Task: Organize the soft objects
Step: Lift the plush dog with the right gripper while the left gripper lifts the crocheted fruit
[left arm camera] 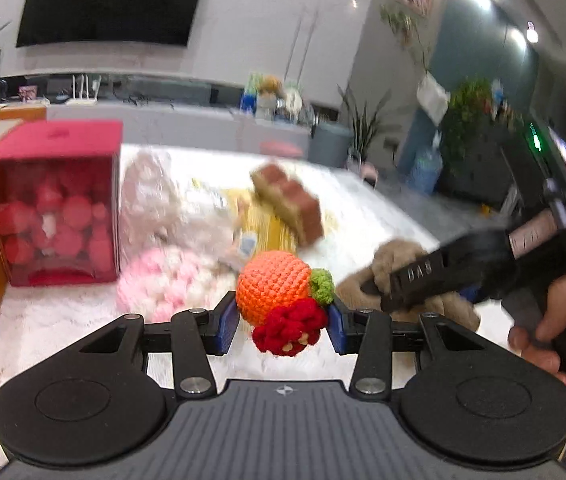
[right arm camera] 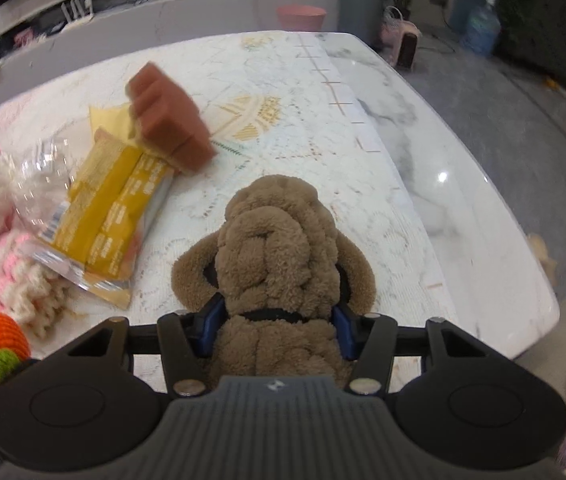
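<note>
The left gripper [left arm camera: 283, 320] clamps a crocheted orange ball [left arm camera: 273, 286] at lower centre, above the lacy white table [right arm camera: 363, 168]. The right gripper [right arm camera: 275, 330] squeezes a fuzzy brown plush dog [right arm camera: 279, 240] at centre. Bare tabletop spreads right to the rounded edge. At left crowd a ridged brown sponge [right arm camera: 171, 120], yellow packets [right arm camera: 111, 208], pink yarn [left arm camera: 155, 280] and a red box [left arm camera: 55, 200].

Left wrist view looks forward along its jaws, close over the table [left arm camera: 63, 320]. Right wrist view looks steeply down past its jaws. Both views share the brown sponge [left arm camera: 289, 200] [right arm camera: 171, 120] ahead of the jaws.
</note>
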The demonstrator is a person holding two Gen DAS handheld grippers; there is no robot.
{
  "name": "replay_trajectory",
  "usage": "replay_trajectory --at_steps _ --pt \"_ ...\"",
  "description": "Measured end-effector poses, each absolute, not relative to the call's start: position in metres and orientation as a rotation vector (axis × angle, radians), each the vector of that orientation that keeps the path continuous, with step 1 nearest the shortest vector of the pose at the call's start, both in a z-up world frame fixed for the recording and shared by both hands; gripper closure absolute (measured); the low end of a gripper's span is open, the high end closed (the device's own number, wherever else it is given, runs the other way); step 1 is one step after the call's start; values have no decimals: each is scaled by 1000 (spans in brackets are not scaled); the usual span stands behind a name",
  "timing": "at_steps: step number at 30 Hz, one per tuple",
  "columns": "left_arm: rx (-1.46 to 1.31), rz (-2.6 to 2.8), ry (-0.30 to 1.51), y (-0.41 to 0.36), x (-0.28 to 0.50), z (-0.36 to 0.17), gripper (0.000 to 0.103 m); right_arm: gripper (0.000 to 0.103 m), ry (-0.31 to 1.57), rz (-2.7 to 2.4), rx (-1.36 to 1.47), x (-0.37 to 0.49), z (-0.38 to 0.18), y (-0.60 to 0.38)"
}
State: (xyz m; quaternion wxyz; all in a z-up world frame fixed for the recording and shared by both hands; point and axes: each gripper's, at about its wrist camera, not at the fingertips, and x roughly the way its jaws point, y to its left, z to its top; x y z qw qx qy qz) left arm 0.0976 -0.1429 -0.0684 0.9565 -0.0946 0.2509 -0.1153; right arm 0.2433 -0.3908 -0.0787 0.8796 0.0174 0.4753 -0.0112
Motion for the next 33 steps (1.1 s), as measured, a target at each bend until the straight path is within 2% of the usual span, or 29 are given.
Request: replay_trajectory --at_steps 10,18,22,33 --pt "-256 -296 390 -128 89 -14 52 49 850 -13 124 216 -25 -394" --pt "-146 -251 160 -107 75 55 52 49 704 76 45 190 34 -355" --pt "-127 -255 108 -86 60 82 52 49 658 132 72 179 57 -333" --pt "-8 -156 40 -44 22 115 52 49 595 271 100 156 92 -255"
